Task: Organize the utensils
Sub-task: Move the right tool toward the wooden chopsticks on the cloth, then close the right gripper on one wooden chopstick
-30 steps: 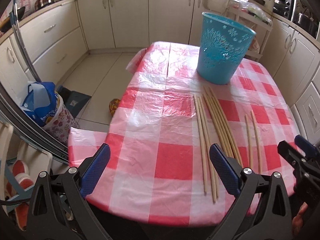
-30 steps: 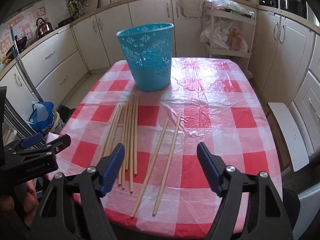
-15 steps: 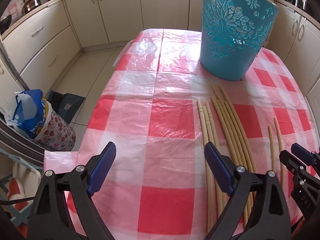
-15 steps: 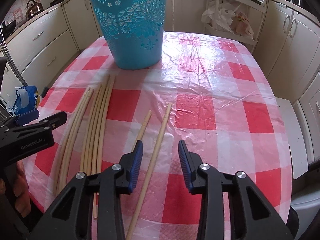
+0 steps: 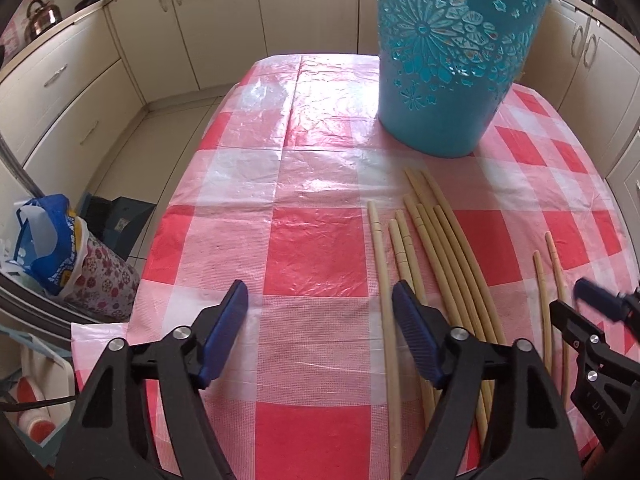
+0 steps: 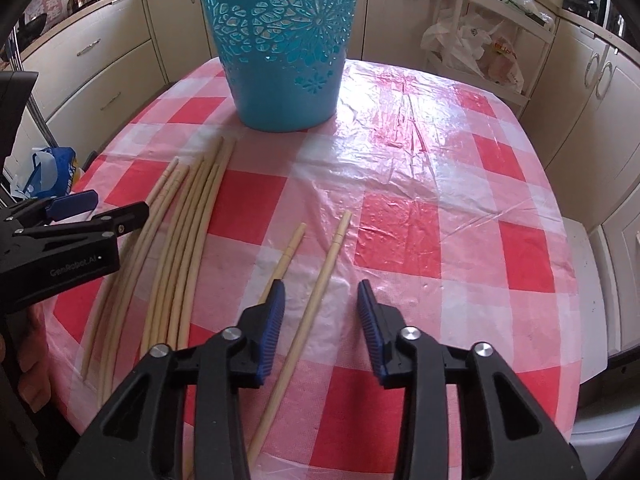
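Several long wooden chopsticks [image 5: 440,264] lie side by side on the red-and-white checked tablecloth [image 5: 312,248], in front of a blue openwork plastic basket [image 5: 452,60]. Two more chopsticks [image 6: 320,280] lie apart to the right. My left gripper [image 5: 320,312] is open and empty, low over the cloth just left of the bundle. My right gripper [image 6: 320,304] is open, its jaws astride the right-hand chopstick of the pair [image 6: 308,312]. The basket also shows in the right wrist view [image 6: 280,44], and so does the bundle [image 6: 180,240].
The table edge falls off to the left toward the floor, where a blue and floral bag [image 5: 60,248] stands. Cream kitchen cabinets [image 5: 72,92] ring the room. A rack with plastic bags [image 6: 480,40] stands behind the table on the right.
Both grippers moved forward and lower over the table. The left jaws narrowed somewhat. The right jaws opened slightly wider and now straddle one loose chopstick.
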Available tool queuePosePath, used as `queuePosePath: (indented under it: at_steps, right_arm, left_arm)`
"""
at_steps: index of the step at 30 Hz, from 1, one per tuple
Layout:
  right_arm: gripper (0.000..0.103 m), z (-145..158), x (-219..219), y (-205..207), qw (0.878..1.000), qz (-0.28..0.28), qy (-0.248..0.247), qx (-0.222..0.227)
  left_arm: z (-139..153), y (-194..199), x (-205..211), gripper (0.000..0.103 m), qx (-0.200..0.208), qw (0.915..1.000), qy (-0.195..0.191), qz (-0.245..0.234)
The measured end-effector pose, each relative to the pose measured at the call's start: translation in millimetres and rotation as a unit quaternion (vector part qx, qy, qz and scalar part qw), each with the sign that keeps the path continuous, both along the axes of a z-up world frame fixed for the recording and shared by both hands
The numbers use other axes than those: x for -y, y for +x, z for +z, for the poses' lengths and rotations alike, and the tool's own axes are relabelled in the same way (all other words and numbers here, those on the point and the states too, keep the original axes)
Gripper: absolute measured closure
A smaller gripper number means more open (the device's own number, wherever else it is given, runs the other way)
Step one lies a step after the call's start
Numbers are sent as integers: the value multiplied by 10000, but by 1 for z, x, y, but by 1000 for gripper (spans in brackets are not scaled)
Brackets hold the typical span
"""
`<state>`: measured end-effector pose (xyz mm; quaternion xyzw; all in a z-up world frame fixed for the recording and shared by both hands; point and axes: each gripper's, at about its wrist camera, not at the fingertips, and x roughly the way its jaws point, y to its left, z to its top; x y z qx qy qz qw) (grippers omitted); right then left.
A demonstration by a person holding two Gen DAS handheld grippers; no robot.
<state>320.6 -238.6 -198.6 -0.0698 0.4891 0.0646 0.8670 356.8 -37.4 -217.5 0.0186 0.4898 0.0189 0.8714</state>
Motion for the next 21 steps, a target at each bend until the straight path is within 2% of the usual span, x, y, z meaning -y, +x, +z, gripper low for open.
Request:
queuePosePath:
  at_steps: [1, 4, 7, 8, 9, 12, 14, 16, 17, 18, 20, 21]
  right_arm:
    - [42, 0, 1, 1, 10000, -44, -88, 17]
    - [43, -3, 12, 4, 9995, -88, 279, -68]
    - [62, -1, 8, 0, 9996, 64, 285, 2]
    - [72, -1, 5, -1, 9995, 115, 293, 3]
    - [78, 0, 2, -1, 9995, 175, 279, -10]
    - [86, 0, -3, 0, 9993, 248, 284, -61]
    - [93, 0, -3, 2, 9989, 230, 385, -110]
    - [95, 0, 2, 4, 9978, 160, 615, -184]
    - [97, 0, 7, 5, 9962, 96, 825, -257]
    - [97, 0, 12, 7, 9938, 25, 1059, -342]
    - [97, 1, 20, 6, 9897, -98, 1371, -398]
    - [97, 2, 22, 3, 9889, -126, 1437, -368]
  left_arm:
    - [0, 0, 1, 33, 21, 10000, 19, -16]
    - [0, 2, 1, 36, 45, 9999, -16, -90]
    - [2, 5, 3, 49, 37, 9998, -32, -212]
    - [3, 7, 4, 55, -16, 9996, -32, -269]
    - [4, 10, 5, 56, -79, 9995, -26, -315]
    - [5, 17, 7, 56, -243, 9984, 62, -514]
    - [5, 21, 5, 56, -341, 9975, -34, -611]
    - [7, 21, 5, 72, -332, 9958, -69, -850]
    - [8, 22, 4, 90, -354, 9952, -135, -897]
    - [9, 22, 2, 98, -415, 9942, -336, -938]
    - [12, 19, -5, 98, -437, 9919, -679, -979]
    - [14, 17, -8, 98, -378, 9922, -656, -987]
